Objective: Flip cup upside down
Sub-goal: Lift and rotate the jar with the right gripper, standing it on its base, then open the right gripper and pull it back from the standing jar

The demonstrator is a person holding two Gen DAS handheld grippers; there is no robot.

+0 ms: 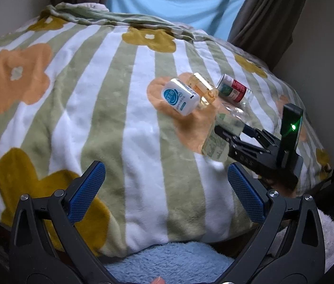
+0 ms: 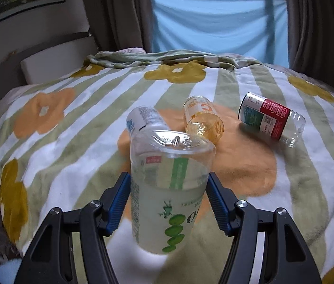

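A clear plastic cup (image 2: 169,194) with green print and a sealed film top sits between the blue pads of my right gripper (image 2: 167,201), which is shut on its sides and holds it tilted just above the striped flower blanket (image 2: 72,142). In the left wrist view the same cup (image 1: 221,137) shows at the right, held by the black right gripper (image 1: 228,137). My left gripper (image 1: 165,184) is open and empty over the blanket near its front edge.
A white box (image 1: 180,95), an amber cup on its side (image 2: 202,120) and a red-and-green labelled bottle on its side (image 2: 271,122) lie on the blanket beyond the held cup. Curtains and a blue cloth hang behind. A blue towel (image 1: 167,258) lies at the front edge.
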